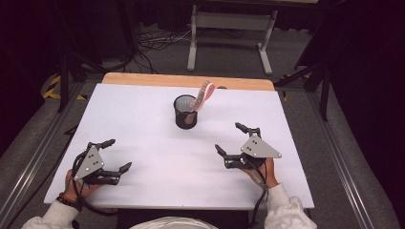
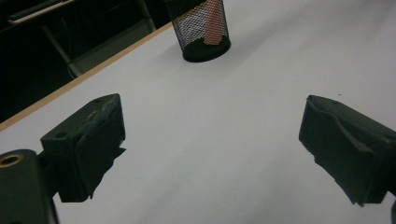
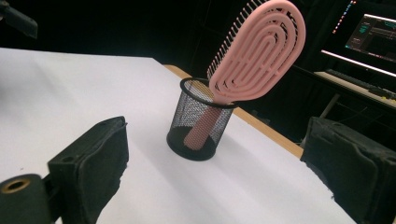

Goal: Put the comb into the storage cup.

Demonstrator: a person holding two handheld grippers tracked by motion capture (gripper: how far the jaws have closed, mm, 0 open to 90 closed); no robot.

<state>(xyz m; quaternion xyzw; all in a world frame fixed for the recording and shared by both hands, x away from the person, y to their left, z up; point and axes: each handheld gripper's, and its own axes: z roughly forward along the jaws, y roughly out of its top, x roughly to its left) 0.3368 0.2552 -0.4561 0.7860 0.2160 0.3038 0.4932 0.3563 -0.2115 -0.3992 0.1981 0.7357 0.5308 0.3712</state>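
Observation:
A black mesh cup (image 1: 185, 111) stands upright near the back middle of the white table (image 1: 143, 133). A pink hairbrush (image 1: 202, 97) leans in it, handle down, head sticking out to the right. From the right gripper view the cup (image 3: 201, 119) and brush (image 3: 257, 51) are close ahead. The left gripper view catches the cup (image 2: 201, 29) far off. My left gripper (image 1: 114, 155) rests open at the front left, nothing between its fingers. At the front right my right gripper (image 1: 230, 138) is open too, empty, a short way from the cup.
A wooden strip (image 1: 186, 81) edges the table's far side. Beyond it stand a grey metal frame (image 1: 229, 28) and cables on the floor. A lit monitor (image 3: 369, 32) shows in the right gripper view. Bare white surface (image 1: 167, 162) lies between the grippers.

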